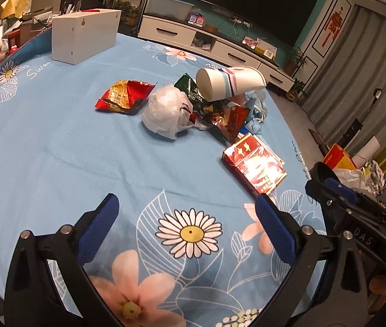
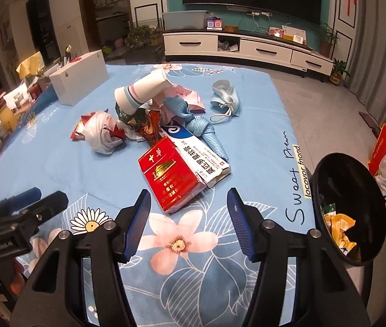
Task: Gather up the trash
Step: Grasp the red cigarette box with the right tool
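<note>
1. The trash sits in 1 messy pile on the blue flower tablecloth [image 2: 56, 169]. The red cigarette box [image 2: 169, 178] is the piece of the pile closest to both tongs.
2. Touching the red cigarette box on its right side is a white toothpaste box [image 2: 205, 158] with an open end.
3. Behind the red cigarette box lie a shiny snack wrapper [image 2: 149, 128], a crumpled white plastic bag [image 2: 101, 135] and a tipped-over paper cup [image 2: 141, 91] resting on top of the pile.
4. A blue woven cloth [image 2: 209, 133] lies behind the toothpaste box, and a light blue face mask [image 2: 227, 96] lies farther back, apart from the pile.
5. The red cigarette box looks light and a bit stiff, but it could squash. I think the best hold is across its 2 long sides, pinched gently.
6. The wrappers and bag look soft, crinkly and slippery, so a bunched part would be easier to hold.
7. The right tongs [image 2: 189, 219] are wide open, holding nothing, just in front of the red cigarette box.
8. The left tongs [image 1: 187, 219] are wide open too, empty, near the red cigarette box's left side.
9. A black trash bin [image 2: 326, 169] stands off the table to the right of the red cigarette box, with some yellow trash inside.
</note>
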